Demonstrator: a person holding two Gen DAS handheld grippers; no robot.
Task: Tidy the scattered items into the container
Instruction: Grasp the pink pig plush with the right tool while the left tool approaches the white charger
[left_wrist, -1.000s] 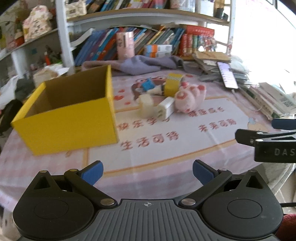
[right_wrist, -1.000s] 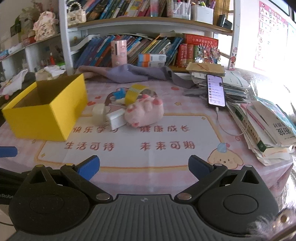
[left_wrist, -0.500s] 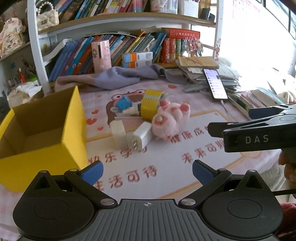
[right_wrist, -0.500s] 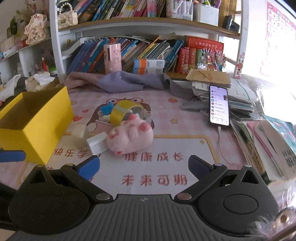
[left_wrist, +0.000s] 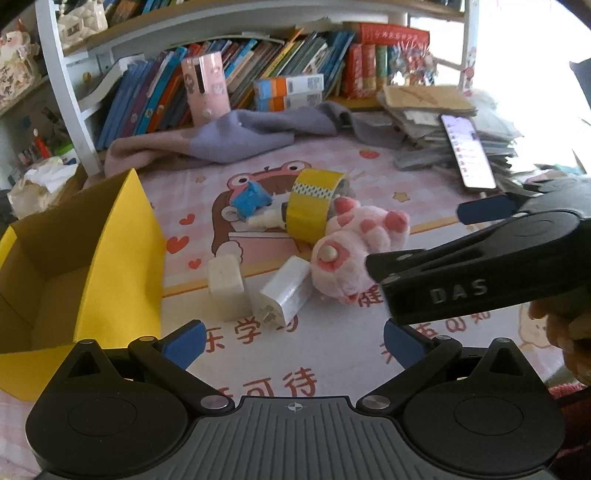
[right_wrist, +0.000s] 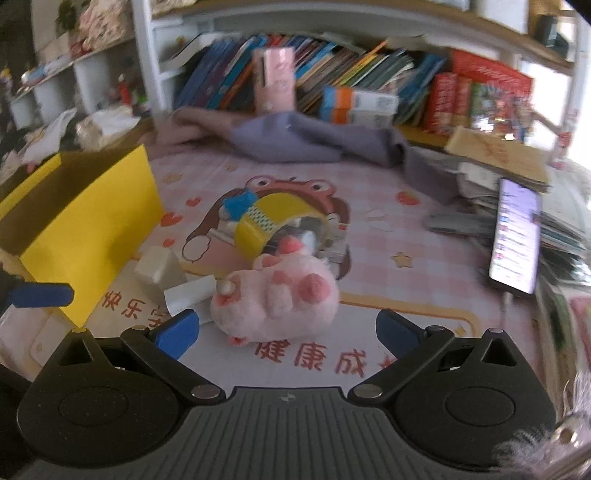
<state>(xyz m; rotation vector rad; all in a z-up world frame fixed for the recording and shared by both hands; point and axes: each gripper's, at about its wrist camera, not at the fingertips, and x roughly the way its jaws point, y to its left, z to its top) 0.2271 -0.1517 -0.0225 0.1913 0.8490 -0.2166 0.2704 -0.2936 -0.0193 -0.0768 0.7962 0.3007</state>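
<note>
Hiding part of the pink plush paw (left_wrist: 360, 254) — right gripper (left_wrist: 480, 251).

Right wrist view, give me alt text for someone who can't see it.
The open right gripper hovers low before a pink plush paw toy on a pink cartoon table mat. Behind it lie a yellow tape roll and two white blocks; an open yellow cardboard box stands left.

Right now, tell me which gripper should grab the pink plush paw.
Right. The right gripper is open with the pink plush paw centred just ahead of its fingers; the left gripper faces the white blocks instead.
</note>
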